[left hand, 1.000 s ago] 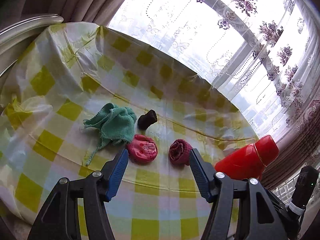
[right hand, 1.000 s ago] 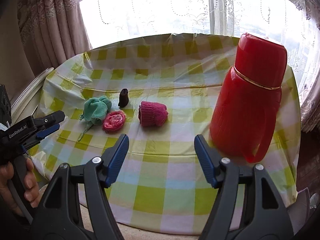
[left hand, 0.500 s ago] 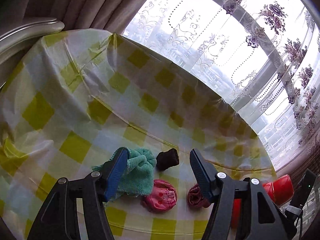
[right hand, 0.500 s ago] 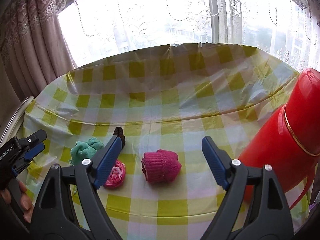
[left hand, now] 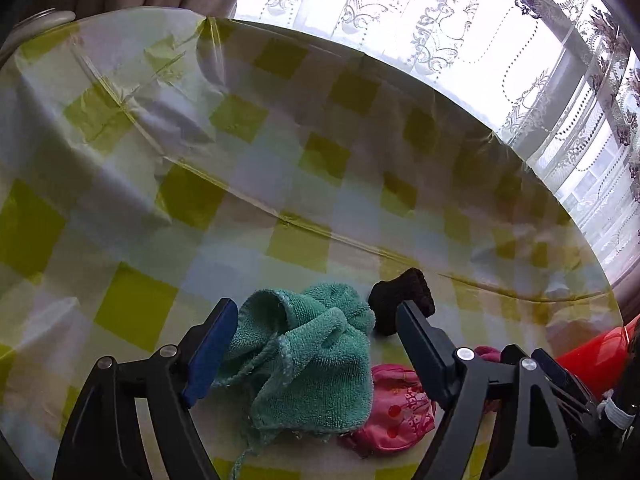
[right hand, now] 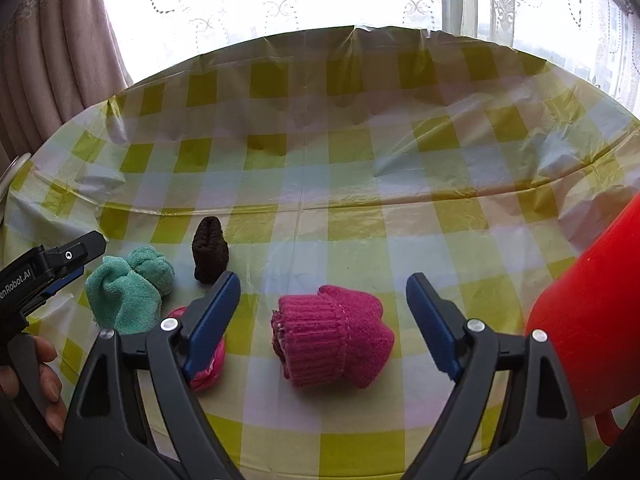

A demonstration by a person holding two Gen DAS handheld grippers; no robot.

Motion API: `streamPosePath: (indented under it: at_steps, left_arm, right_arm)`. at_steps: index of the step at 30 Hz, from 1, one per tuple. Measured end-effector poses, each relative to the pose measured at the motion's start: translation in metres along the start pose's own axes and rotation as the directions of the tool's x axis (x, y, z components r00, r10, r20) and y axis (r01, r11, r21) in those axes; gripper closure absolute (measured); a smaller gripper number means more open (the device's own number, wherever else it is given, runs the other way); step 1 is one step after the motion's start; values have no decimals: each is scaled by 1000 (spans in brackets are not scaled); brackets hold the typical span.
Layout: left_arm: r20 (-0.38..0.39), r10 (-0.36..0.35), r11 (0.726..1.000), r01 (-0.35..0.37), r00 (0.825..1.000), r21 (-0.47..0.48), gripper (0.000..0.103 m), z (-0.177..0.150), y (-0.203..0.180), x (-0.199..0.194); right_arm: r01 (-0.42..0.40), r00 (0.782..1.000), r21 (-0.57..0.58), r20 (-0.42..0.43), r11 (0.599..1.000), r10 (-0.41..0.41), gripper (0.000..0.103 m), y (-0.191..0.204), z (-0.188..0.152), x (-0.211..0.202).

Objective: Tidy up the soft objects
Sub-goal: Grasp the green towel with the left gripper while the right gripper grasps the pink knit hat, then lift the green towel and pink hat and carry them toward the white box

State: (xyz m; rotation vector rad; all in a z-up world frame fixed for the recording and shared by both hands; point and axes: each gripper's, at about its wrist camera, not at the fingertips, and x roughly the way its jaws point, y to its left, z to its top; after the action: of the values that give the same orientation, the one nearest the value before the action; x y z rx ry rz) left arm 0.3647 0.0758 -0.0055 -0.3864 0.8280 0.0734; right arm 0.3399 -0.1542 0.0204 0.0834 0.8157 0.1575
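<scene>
Both claws are seen spread wide with nothing held between the blue pads. Left claw [left hand: 316,344] is positioned low over the teal towel [left hand: 304,360], which is bunched in the gap between its fingers; whether the left pad touches the cloth cannot be told. Just beyond the right finger of that claw a small black knit piece [left hand: 400,300] is seen standing on the checked surface [left hand: 280,160], and a pink printed pouch [left hand: 396,412] is lying just beside the towel, partly hidden by the finger. Right claw [right hand: 322,322] is aimed at the magenta knit hat [right hand: 332,340], which is lying on its side on the surface [right hand: 360,180], framed between the open fingers but apart from both pads. In the right wrist view the teal towel [right hand: 128,292] is found at the left, the black knit piece [right hand: 210,250] just behind and to its right, and the pink pouch [right hand: 208,364] mostly covered by the left finger. Left claw [right hand: 60,264] is visible at the far left edge, held by a hand [right hand: 44,384]. A red thermos [right hand: 592,320] is standing at the right edge, near the hat. Lace curtains [right hand: 320,0] are seen behind the surface.
</scene>
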Motion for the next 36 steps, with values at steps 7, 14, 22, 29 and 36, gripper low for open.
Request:
streamPosePath:
  at_steps: [7,14,22,29,36]
  left_arm:
    - [-47,30,997,-26,998,78,21,-19,-3,29]
    - [-46,34,990,-28,998,137,35,-28,-8,39]
    - [-18,2,994,0,1000,108,49,-33,-5,33]
    - [-14,-11,996,12,1000,85,51,-33,-2,32]
    - [-10,-8,997,9,1000,73,52,-36,0,28]
  right_arm:
    - [-18,999,4,-43,1000,18,16,-1,-9,25]
    - [-3,996,-34,-86,999,0,16,5,-18,45]
    - [13,996,-60,-89,998,-18,16,4,-22,53]
    - [31,996,-78,-85,996,-37,29,5,-24,49]
    - [52,994,-116,-88,992,-63,33,11,-28,48]
